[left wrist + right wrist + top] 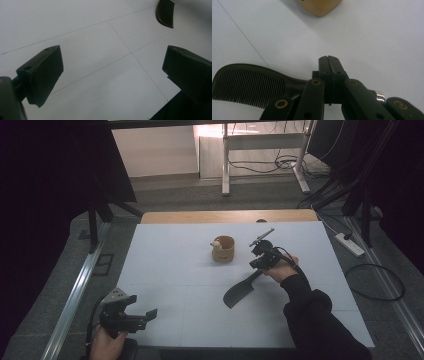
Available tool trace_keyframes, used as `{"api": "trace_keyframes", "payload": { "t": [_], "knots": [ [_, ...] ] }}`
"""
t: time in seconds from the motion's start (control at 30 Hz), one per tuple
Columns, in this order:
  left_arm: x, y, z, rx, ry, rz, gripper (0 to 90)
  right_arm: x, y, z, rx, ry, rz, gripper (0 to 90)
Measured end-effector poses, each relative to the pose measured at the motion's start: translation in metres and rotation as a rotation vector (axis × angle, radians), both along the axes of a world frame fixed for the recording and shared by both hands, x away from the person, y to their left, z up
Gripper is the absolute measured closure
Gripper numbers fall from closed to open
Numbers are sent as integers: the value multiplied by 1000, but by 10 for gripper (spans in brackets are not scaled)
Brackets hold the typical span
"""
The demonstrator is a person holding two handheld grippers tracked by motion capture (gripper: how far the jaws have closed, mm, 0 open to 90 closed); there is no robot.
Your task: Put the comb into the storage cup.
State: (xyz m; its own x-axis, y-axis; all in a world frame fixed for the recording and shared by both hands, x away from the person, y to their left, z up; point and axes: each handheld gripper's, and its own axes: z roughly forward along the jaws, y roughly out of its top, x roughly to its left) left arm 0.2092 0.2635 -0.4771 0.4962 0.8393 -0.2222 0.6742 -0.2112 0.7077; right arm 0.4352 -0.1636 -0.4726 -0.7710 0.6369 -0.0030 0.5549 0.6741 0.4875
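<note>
High view showed a white table (175,270) with the person's two hands coming in from the near edge; the right gripper (261,256) sat right of centre on the table, held by the right hand (282,268), and a black comb (240,291) stretched from under it toward the near edge, its toothed end lying flat on the white surface; just beyond and to the left of that gripper stood a small wooden cup (223,249) with a pale little object at its rim, near the gripper but apart from it; the left gripper (131,316) rested at the near left corner of the table, well away from the comb, in the left hand (106,345).

Right gripper view had the right gripper (329,58) with its jaws pressed together, no gap between the pads; the comb (249,85) ran out to the left from beneath the linkage, its handle passing behind the jaws, and whether the pads pinched the handle could not be told; the wooden cup (320,6) sat at the top edge.

Left gripper view had the left gripper (112,72) with its jaws spread wide over bare table, nothing between them; the comb (165,12) showed far off at the top right.
</note>
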Motion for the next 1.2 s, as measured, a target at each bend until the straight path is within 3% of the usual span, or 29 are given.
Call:
{"api": "trace_keyframes", "payload": {
  "t": [0.53, 1.2],
  "knots": [
    [0, 0, 0, -2, 1, -1, 42, 9, 2, -22, -35, 37, -10, 899],
    [0, 0, 0, -2, 1, -1, 43, 11, -19, -27, -63, 48, -45, 899]
  ]
}}
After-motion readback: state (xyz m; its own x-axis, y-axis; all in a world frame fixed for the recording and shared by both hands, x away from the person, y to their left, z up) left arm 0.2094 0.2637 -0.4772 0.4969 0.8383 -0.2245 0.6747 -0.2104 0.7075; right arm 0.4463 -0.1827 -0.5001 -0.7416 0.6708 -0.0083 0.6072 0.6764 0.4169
